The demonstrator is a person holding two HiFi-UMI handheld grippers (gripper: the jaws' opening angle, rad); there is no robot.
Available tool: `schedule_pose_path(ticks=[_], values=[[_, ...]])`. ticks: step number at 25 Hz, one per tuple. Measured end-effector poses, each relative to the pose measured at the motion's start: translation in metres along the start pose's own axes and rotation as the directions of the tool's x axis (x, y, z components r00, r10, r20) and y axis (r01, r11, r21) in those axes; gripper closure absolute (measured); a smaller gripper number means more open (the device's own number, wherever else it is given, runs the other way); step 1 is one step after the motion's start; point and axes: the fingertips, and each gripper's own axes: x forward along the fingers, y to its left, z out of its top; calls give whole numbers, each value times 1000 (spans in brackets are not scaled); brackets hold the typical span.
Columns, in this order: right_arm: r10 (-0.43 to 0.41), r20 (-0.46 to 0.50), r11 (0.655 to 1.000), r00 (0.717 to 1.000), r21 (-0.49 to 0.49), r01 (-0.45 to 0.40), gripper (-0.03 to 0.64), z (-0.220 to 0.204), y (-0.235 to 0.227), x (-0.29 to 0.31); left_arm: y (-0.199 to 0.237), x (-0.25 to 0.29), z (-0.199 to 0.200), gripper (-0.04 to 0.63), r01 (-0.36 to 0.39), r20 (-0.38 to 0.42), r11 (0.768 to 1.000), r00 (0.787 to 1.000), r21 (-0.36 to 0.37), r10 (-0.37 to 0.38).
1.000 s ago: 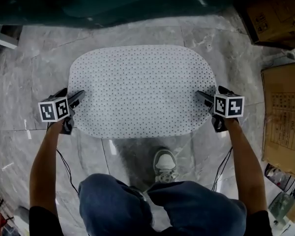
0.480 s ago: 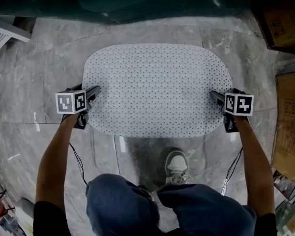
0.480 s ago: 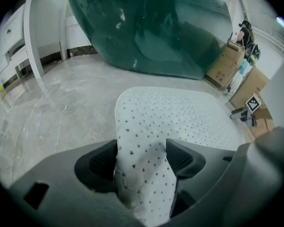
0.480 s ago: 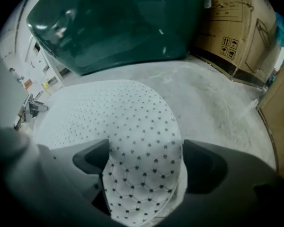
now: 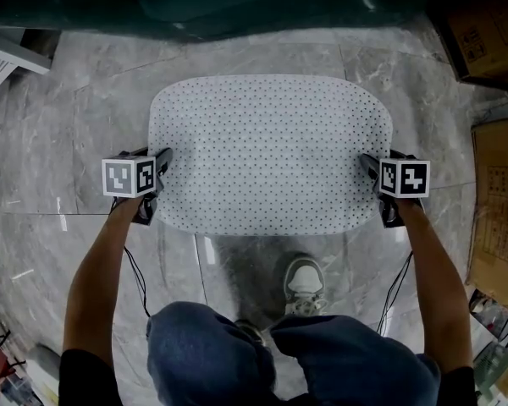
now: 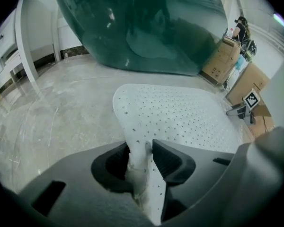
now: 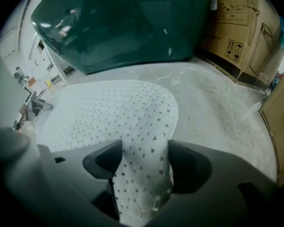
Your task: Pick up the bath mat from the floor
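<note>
The white bath mat with small dark dots lies flat on the grey marble floor, between my two grippers. My left gripper is at the mat's left edge. In the left gripper view a raised fold of the bath mat is pinched between the closing jaws of my left gripper. My right gripper is at the mat's right edge. In the right gripper view a thicker bunched fold of the bath mat fills the gap of my right gripper, whose jaws are closing and touch it on both sides.
A dark green tub stands just beyond the mat. Cardboard boxes line the right side, with another box at the far right corner. The person's shoe stands on the floor just in front of the mat. A white frame is at the far left.
Both grippers have slid onto the mat's side edges and their jaws have narrowed round it. The mat's two ends now bunch up a little at the jaws.
</note>
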Motion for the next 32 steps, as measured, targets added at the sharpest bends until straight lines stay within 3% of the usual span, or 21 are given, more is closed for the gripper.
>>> schedule_pose_path(ticks=[4,9,15,22,32], values=[[20,27,999,999,-28,-20,390,1,12,1,-1,2,-3,480,8,0,1000,1000,-27,-8],[32,52,999,998,-20,-31,446,1,20,0,-4,4,-4,497,-16,-9,1000,1000,12,16],[64,49,998,997,-16,-63,565,1,34,0,-7,4,-3,500,-16,-15,1000,1000,26,17],[116,66,992,991,34,-119,584,4,38,-5,-12,-1,-1,553,8,-12,999,1000,31,-8],[132,129,989,983,56,-140,588,14,45,-26,-17,-15,7,563,37,21,999,999,-11,-36]])
